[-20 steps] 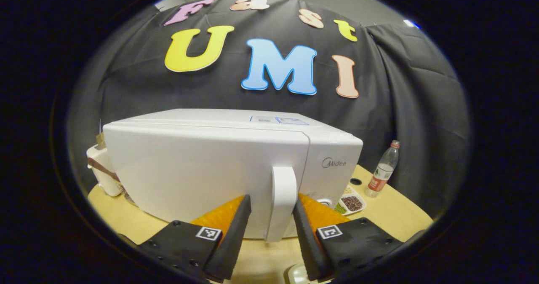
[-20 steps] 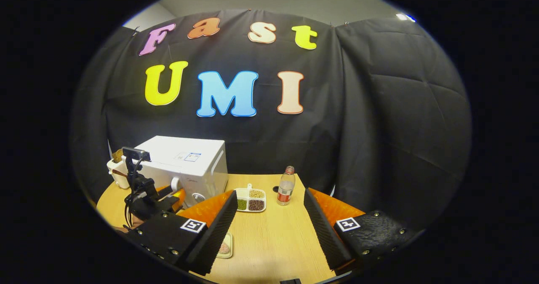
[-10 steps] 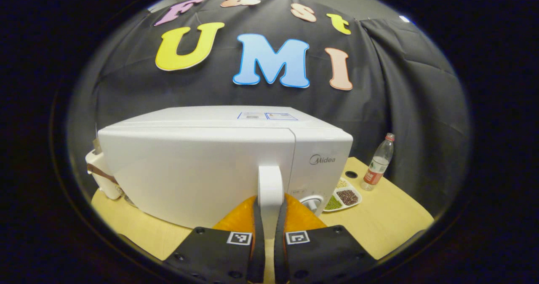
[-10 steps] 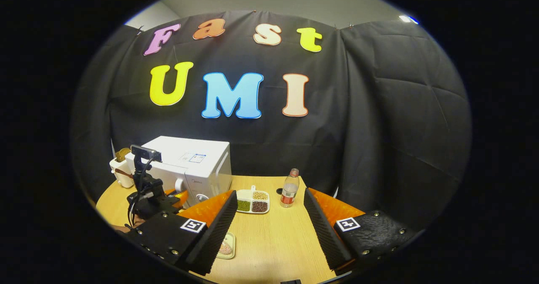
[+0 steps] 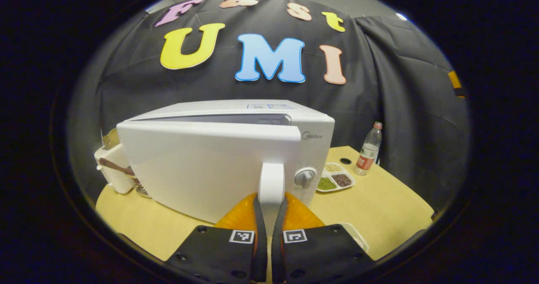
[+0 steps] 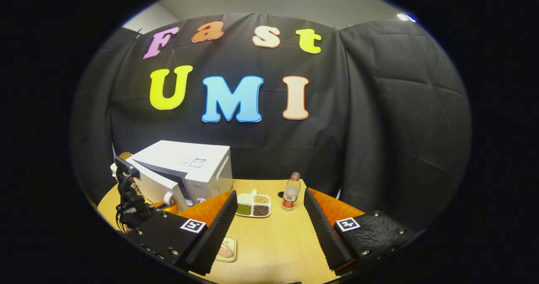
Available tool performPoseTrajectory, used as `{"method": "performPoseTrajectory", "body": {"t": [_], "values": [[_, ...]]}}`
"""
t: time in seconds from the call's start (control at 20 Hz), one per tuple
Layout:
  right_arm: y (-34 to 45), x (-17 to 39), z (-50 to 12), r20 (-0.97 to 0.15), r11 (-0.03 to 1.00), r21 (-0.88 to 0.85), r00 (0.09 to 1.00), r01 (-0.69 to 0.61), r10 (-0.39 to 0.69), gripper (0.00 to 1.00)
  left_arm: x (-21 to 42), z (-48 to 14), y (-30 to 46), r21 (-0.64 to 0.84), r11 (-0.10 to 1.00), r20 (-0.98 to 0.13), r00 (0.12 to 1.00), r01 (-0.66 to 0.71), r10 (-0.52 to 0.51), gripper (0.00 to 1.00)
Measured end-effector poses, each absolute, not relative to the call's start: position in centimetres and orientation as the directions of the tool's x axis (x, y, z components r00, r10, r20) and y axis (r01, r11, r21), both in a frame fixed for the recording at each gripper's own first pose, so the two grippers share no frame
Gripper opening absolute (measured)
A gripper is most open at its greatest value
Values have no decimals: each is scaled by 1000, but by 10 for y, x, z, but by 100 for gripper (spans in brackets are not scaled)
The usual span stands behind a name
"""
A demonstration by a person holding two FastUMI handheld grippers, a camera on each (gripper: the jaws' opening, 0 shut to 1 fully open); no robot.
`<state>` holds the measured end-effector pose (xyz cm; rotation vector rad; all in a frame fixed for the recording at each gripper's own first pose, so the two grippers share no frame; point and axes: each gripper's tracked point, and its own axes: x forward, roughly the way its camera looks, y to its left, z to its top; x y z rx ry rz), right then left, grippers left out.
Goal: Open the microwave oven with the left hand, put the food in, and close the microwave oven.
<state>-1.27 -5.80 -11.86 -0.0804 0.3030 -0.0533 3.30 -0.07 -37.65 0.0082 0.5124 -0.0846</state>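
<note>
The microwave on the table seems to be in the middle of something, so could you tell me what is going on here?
A person is opening the microwave with the left gripper, which is shut on the door handle. The door is ajar, swung a little away from the body. The right gripper hangs open over the table, holding nothing. The small tray of food lies on the table by its left finger, not yet picked up.

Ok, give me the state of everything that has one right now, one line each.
Microwave door: ajar, gap at top.
Door handle: clamped.
Left gripper: shut on the handle.
Right gripper: open, empty.
Bottle: upright, capped.
Small food tray: on table, not loaded.
</note>
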Motion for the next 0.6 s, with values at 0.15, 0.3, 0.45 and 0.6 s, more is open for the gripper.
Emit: {"method": "performPoseTrajectory", "body": {"t": [0.15,0.3,0.45,0.6], "values": [[-42,-13,-119,-301,998,-57,953,9,-26,97,5,-371,11,-15,996,-499,863,85,-81,11],[-23,-15,-116,-291,998,-56,957,-32,14,96,-21,-365,26,-4,997,-502,862,83,-74,13],[-4,-17,-118,-293,996,-44,955,-72,56,96,-51,-361,45,3,999,-504,862,53,-44,19],[16,-18,-120,-299,993,-35,949,-111,95,96,-75,-359,66,-11,1000,-504,864,4,-9,31]]}}
